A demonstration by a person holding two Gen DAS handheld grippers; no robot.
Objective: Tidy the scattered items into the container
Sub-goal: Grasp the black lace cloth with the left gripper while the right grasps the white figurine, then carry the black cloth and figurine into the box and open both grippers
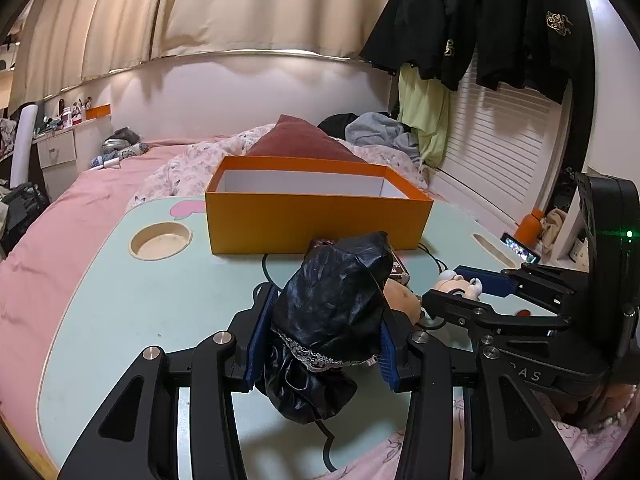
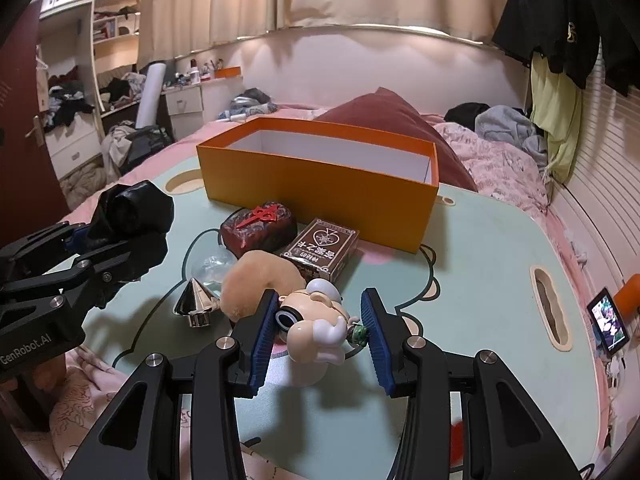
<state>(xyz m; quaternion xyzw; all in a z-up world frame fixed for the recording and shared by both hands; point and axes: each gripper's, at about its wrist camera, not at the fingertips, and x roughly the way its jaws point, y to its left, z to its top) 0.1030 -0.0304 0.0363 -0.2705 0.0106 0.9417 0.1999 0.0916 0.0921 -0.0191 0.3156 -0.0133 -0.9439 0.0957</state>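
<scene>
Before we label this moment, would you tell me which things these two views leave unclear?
- Box floor: both views, hidden behind its near wall.
- Card pack: left view, mostly behind the black pouch held in the left hand-held gripper.
- Phone screen: right view, too small to read.
- Figurine base: right view, turned away.

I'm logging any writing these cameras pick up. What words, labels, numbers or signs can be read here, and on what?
"GenRobot.AI": on the black body of the left claw, right wrist view.
"AS": end of a cut-off word on the black body of the right claw, left wrist view.
Spade emblem with Chinese characters and digits: brown card box; too small to read.
Gold emblem: hanging black jacket; no legible letters.
</scene>
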